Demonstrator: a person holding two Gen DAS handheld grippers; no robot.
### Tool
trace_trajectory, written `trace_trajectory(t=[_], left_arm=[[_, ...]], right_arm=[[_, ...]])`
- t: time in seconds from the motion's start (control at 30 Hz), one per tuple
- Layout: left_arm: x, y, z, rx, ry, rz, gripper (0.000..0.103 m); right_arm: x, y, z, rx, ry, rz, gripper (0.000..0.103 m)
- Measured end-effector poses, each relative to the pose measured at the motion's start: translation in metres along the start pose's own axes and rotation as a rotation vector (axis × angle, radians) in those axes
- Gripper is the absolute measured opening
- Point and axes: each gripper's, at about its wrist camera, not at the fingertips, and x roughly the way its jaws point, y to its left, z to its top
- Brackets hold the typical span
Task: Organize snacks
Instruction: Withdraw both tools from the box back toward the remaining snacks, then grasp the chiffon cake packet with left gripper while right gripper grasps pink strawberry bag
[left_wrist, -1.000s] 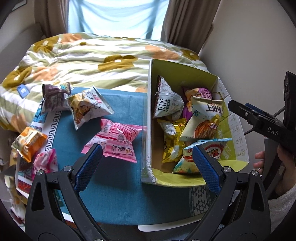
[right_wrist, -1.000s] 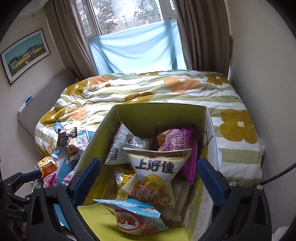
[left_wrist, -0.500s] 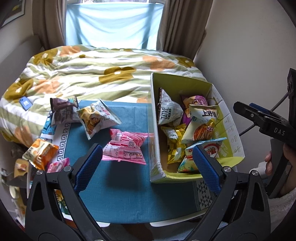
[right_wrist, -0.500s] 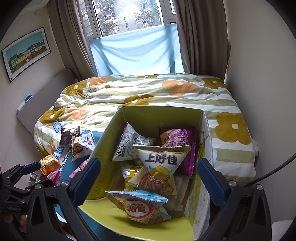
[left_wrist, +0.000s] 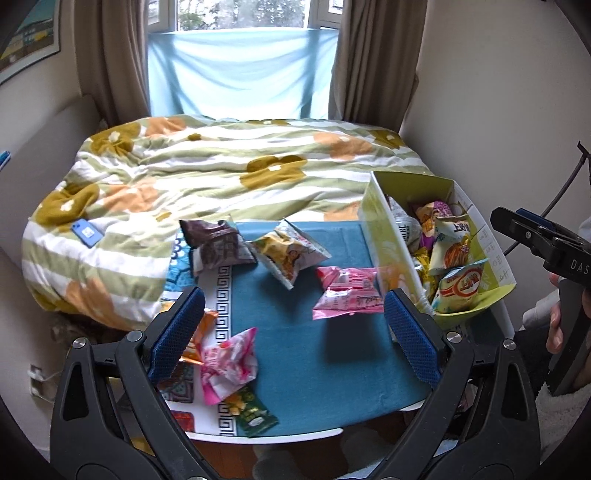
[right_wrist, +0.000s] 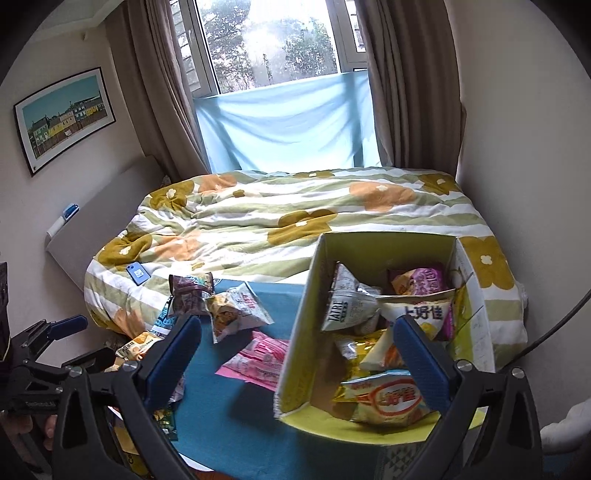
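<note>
Both grippers empty, jaws spread wide, held back above the near edge of the table (left_wrist: 332, 369). Left gripper (left_wrist: 293, 332) faces the loose snacks on the teal cloth; right gripper (right_wrist: 297, 356) faces mostly into the yellow box (right_wrist: 295, 332), which sits at the right end of the table and already holds several bags. Still loose: pink packet (left_wrist: 347, 295) lying flat, touching or nearly touching the box's left wall; yellow-white chip bag (left_wrist: 291, 254) behind it; brown bag (left_wrist: 218, 243) at the far left edge by the bed; crumpled pink bag (left_wrist: 229, 363) plus an orange one and a green one low left, near my left finger. Key relation, my call: the pink packet is the next pick. It lies ahead and slightly right of the left gripper's centre, long axis roughly left-right across my view, so closing across it means rotating the wrist or taking it by the narrow end. Left hand is nearer and has a clear line; the right would have to cross the box wall. Drop is a short carry right, over that wall. Risk: nudging the packet under the wall.
</note>
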Motion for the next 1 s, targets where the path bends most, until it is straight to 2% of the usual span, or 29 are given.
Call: trace_trajectory(t=[0.1,0.2,0.47,0.67,0.87,1.0], left_arm=[[-0.005,0.036,-0.005,-0.021,0.007,0.002,0.097],[-0.007,0.068,-0.010,-0.028,0.016,0.006,0.097],[0.007,0.127,-0.023,0.036,0.077,0.012,0.097],[0.049,0.157,-0.036,0.050,0.164,-0.010,0.097],[0.108,0.172,-0.048,0.026,0.260,-0.037,0.097],[0.145,0.173,-0.059,0.029,0.295,-0.030,0.097]], right_arm=[[-0.001,0.032,-0.007,-0.002,-0.018,-0.026,0.103],[0.003,0.062,-0.016,-0.001,-0.011,-0.009,0.103],[0.030,0.131,-0.054,0.032,0.023,0.023,0.103],[0.052,0.162,-0.088,0.070,0.048,0.041,0.103],[0.093,0.175,-0.116,0.083,0.141,0.077,0.103],[0.125,0.182,-0.133,0.062,0.198,0.099,0.103]])
